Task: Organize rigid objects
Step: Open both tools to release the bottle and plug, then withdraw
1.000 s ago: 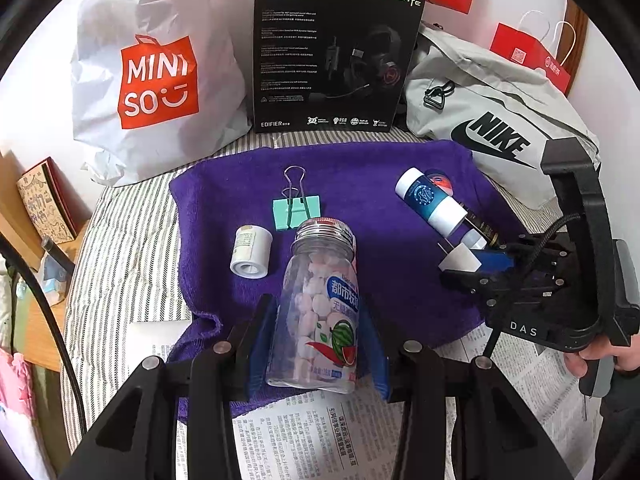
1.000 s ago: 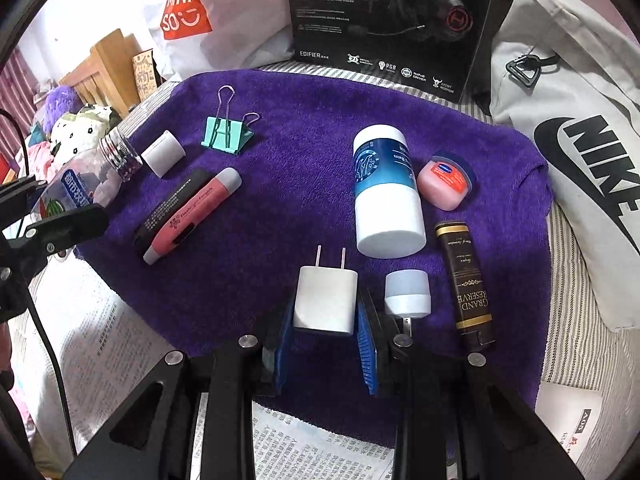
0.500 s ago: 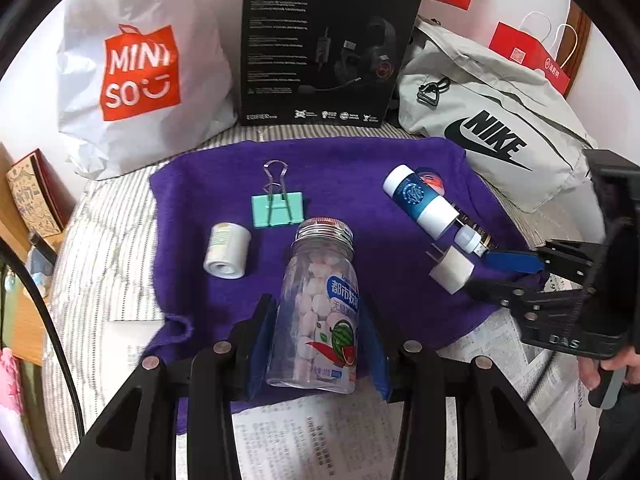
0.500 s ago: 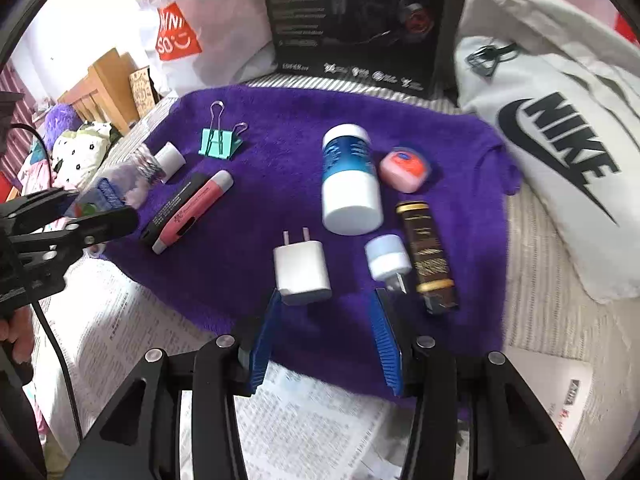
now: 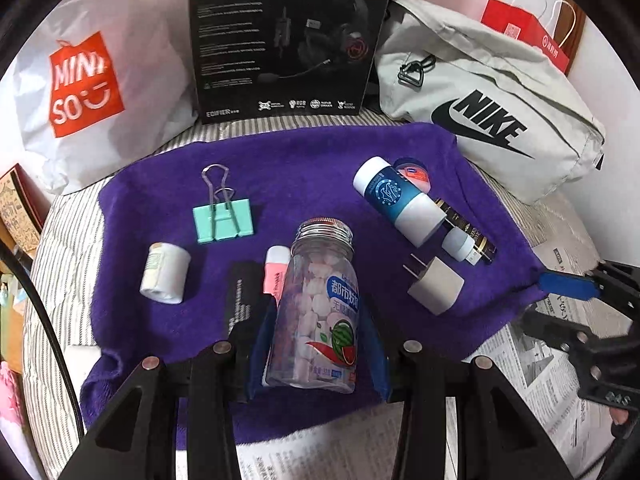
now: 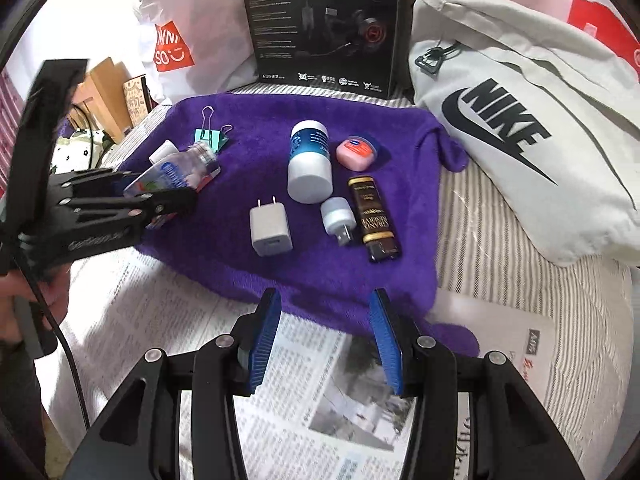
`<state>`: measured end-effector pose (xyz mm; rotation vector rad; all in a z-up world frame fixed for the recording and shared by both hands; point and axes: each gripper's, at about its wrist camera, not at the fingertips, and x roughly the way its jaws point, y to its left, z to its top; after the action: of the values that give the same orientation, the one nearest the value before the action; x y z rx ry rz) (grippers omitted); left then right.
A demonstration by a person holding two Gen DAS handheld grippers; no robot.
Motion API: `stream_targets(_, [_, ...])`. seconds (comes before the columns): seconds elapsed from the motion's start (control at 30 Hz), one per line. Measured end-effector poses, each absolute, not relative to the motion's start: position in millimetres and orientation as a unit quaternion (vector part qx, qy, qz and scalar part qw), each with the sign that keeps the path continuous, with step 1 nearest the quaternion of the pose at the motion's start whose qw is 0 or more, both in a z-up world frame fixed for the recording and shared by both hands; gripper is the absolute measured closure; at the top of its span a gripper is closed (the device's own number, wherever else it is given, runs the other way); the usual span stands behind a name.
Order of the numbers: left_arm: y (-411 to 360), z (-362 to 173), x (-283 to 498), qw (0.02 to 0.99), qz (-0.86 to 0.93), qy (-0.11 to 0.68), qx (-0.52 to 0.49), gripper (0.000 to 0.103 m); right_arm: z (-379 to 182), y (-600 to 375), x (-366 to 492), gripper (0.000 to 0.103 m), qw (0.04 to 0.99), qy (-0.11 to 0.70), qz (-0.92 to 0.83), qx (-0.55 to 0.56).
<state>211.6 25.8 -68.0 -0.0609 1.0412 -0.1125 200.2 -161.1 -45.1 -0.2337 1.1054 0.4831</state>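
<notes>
A clear candy bottle with a metal cap is clamped between the blue pads of my left gripper, above the purple towel and partly over a pink pen and a black pen. My right gripper stands open and empty over newspaper at the towel's front edge. The white charger lies free on the towel ahead of it. Near it lie a blue-and-white bottle, a pink tin, a dark lighter and a small white USB light. A green binder clip and a small white roll lie left.
Behind the towel stand a white Miniso bag, a black headset box and a grey Nike bag. Newspaper covers the striped bedding in front. A hand holds the left gripper at the right wrist view's left edge.
My right gripper let go of the white charger, opened and drew back off the towel over the newspaper. My left gripper carried the candy bottle forward over the pens.
</notes>
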Motion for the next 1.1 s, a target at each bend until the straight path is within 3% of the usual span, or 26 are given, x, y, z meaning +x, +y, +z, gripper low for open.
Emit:
stream_targets(0.83, [-13,-94,227,0.857,-0.044,0.513,0.027,0.062,-39,-177,175,0.057,0.82,0.524,0.217,-0.073])
stream_targets(0.97, [-11,-94,222,0.861,-0.041,0.506,0.028,0.055,-34,-183,169,0.057,0.822,0.524,0.21,-0.069])
stream_targets(1.03, [-10,-94,221,0.86,-0.039,0.508,0.026,0.045,-30,-187,164,0.057,0.824,0.524,0.206,-0.068])
stream_targets(1.1, [-8,-93,220,0.861,-0.041,0.507,0.021,0.043,-26,-190,159,0.056,0.826,0.522,0.201,-0.066])
